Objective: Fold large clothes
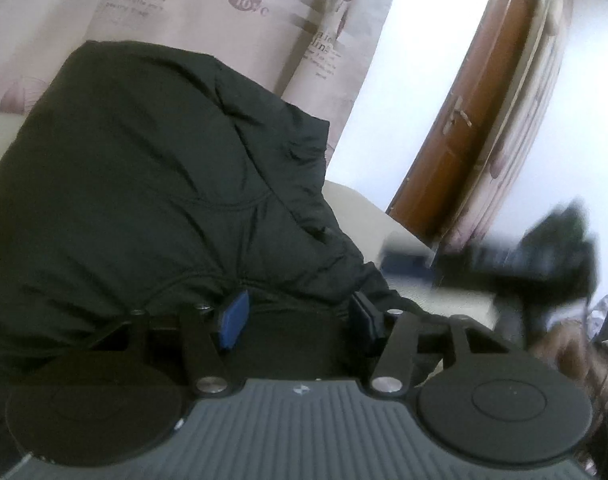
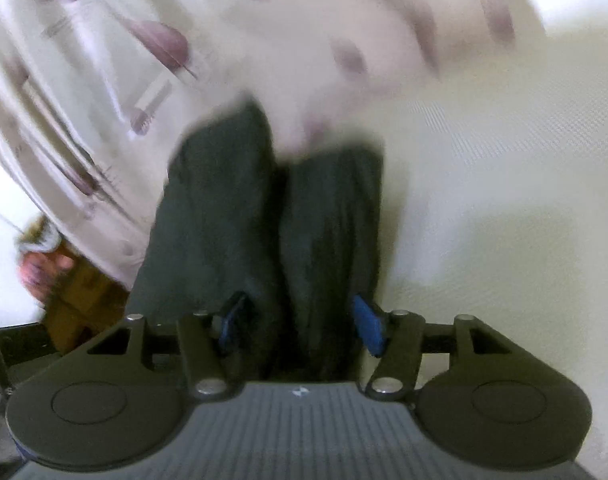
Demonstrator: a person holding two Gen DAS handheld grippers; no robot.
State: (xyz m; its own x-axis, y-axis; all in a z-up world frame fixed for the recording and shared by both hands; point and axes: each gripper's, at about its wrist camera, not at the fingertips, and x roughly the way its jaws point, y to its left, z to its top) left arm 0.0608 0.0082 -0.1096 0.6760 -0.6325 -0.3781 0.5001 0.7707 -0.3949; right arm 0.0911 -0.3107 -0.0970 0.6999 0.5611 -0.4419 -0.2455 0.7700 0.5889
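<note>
Item 1, dark garment (image 1: 143, 184): a large, dark green-black padded piece, heaped on a pale cream surface (image 1: 368, 208). In your left wrist view it fills the left and centre, bulging up and away from the tool, with its near edge running down between the fingers.

Item 2, your left gripper (image 1: 299, 316): blue pads (image 1: 233, 320) spread apart, with garment fabric lying in the gap and over the near hardware. The pads do not look pressed onto the cloth; whether they pinch any fold underneath cannot be told.

Item 3, your right gripper (image 2: 299, 324): blue pads (image 2: 368, 328) set on either side of two thick dark folds of the same garment (image 2: 223, 216), which rise straight ahead from the jaws. The fabric fills the gap from pad to pad, so this tool reads as clamped on the garment. The view is blurred.

Item 4, right gripper as seen from the left wrist: a dark smeared shape (image 1: 544, 248) at the right edge, well apart from the heap; details unreadable.

Item 5, surroundings: a pale printed curtain (image 1: 207, 4) with mauve motifs behind the garment, a brown wooden door (image 1: 476, 112) to the right, and the cream surface (image 2: 484, 200) stretching right of the held folds.
</note>
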